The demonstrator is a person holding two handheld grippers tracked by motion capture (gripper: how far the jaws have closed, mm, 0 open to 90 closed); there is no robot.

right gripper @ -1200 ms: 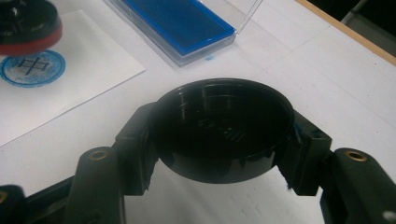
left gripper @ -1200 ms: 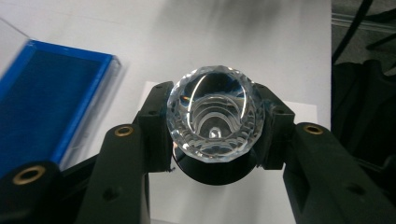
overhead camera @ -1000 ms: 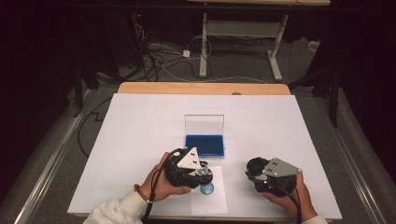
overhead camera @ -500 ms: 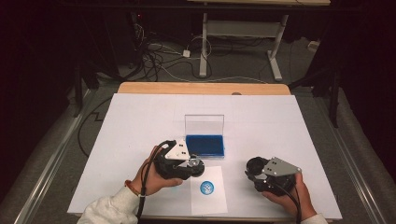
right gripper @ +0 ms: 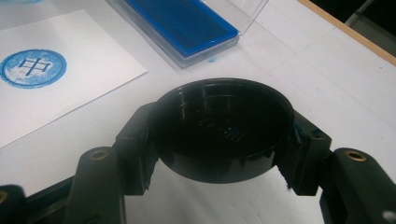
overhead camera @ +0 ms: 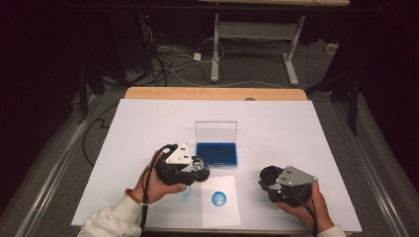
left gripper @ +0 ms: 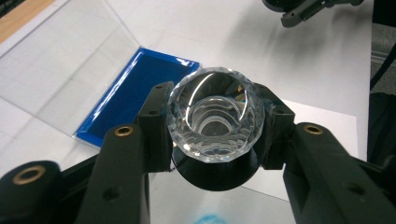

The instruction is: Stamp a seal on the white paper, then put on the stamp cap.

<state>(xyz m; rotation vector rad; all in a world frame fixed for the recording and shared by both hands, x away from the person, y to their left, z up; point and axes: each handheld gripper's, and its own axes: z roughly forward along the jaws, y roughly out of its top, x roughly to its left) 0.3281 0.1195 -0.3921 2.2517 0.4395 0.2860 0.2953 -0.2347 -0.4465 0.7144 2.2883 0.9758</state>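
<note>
Left gripper [left gripper: 212, 140] clamps the clear-handled stamp [left gripper: 214, 119] by its faceted knob, held just beside the blue ink pad [overhead camera: 216, 153], likely for re-inking. Right gripper [right gripper: 219, 140] grips the black stamp cap [right gripper: 223, 126], parked clear. 1 blue impression [overhead camera: 219, 198] marks the paper sheet [overhead camera: 222, 210].

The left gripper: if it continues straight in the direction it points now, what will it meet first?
Probably the blue ink pad in its open clear case, just beyond the crystal-topped stamp that the left gripper holds. Depth is unclear, so it might pass over it.
</note>
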